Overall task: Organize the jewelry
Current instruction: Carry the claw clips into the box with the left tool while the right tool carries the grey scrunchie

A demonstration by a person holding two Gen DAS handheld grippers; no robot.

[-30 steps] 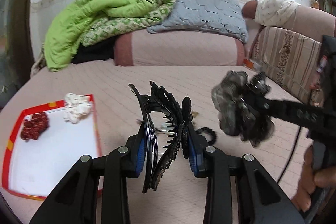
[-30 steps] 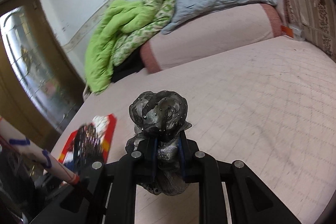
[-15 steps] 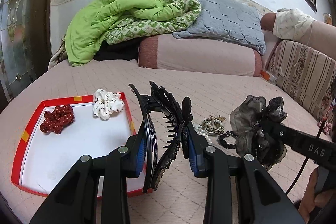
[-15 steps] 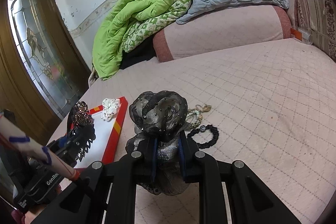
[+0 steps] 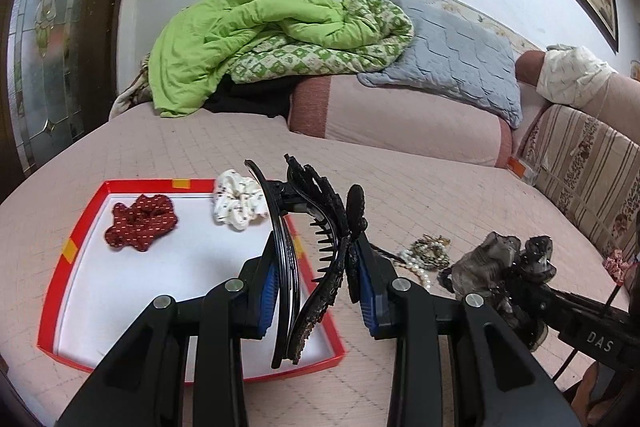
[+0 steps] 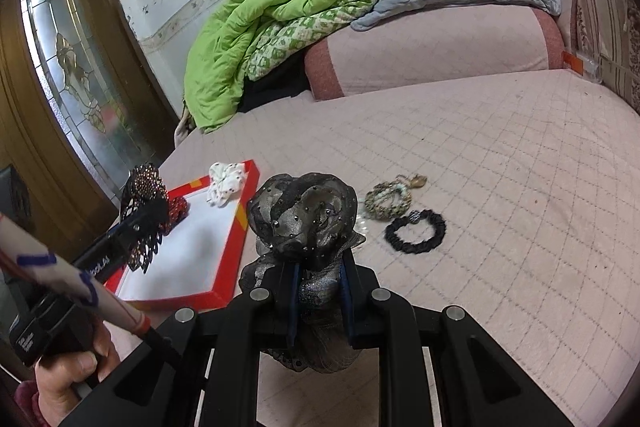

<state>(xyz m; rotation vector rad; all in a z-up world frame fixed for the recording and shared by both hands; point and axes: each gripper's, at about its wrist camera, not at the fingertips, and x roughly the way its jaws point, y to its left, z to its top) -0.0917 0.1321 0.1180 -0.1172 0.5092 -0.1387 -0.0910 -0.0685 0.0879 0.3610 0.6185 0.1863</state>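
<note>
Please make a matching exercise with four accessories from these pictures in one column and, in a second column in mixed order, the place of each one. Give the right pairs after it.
Things:
1. dark red scrunchie
2. black hair claw
3. grey fabric flower clip
4. black scrunchie

Places:
A. lying on the pink bed cover
B. held in the left gripper
C. inside the red tray
D. held in the right gripper

Pairs: 1-C, 2-B, 3-D, 4-A
</note>
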